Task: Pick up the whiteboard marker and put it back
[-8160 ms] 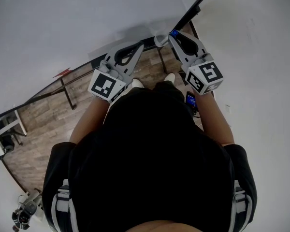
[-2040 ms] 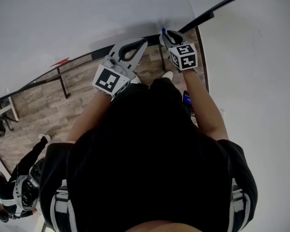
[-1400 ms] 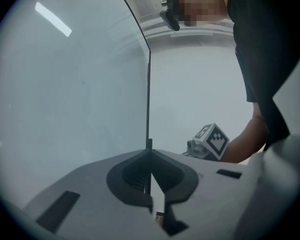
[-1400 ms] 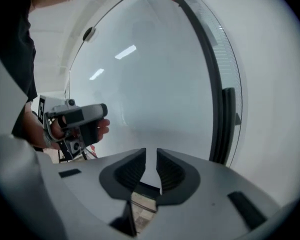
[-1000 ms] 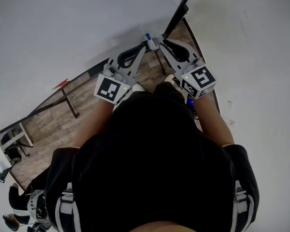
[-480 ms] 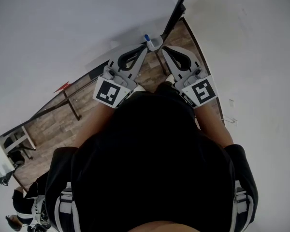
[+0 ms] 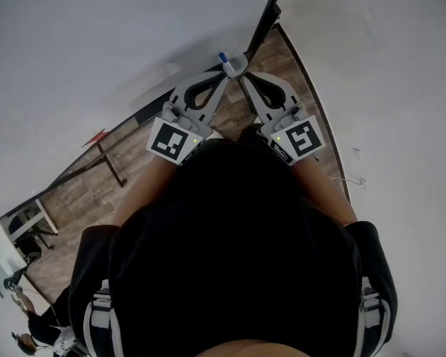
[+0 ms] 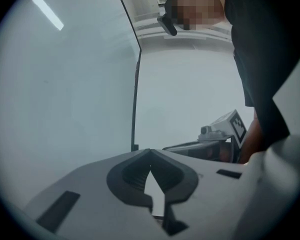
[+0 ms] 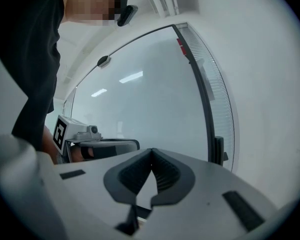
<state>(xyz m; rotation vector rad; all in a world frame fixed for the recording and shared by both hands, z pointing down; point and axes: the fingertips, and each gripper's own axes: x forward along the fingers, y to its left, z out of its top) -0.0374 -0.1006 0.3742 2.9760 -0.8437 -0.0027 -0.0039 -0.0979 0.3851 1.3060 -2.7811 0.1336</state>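
Note:
The whiteboard marker (image 7: 224, 58), white with a blue cap, sticks out of a small white holder (image 7: 237, 68) at the whiteboard's lower corner. Neither gripper holds it. In the head view my left gripper (image 7: 224, 75) and right gripper (image 7: 243, 79) point at that corner, tips close together just short of the holder. The left gripper view shows my left jaws (image 8: 150, 153) meeting at the tips with nothing between them. My right gripper's jaws (image 9: 151, 151) have just been closing and now touch, also with nothing between them. The marker is out of sight in both gripper views.
The whiteboard (image 7: 97, 43) fills the upper left, its black frame (image 7: 266, 17) running up beside a white wall (image 7: 386, 88). Its stand's legs (image 7: 110, 158) rest on the wooden floor (image 7: 74, 188). Another person (image 7: 31, 332) is at the lower left edge.
Two seconds ago my right gripper held the marker at the board; it has let go, its jaws have shut and it sits close beside the left gripper. The marker stays in the holder.

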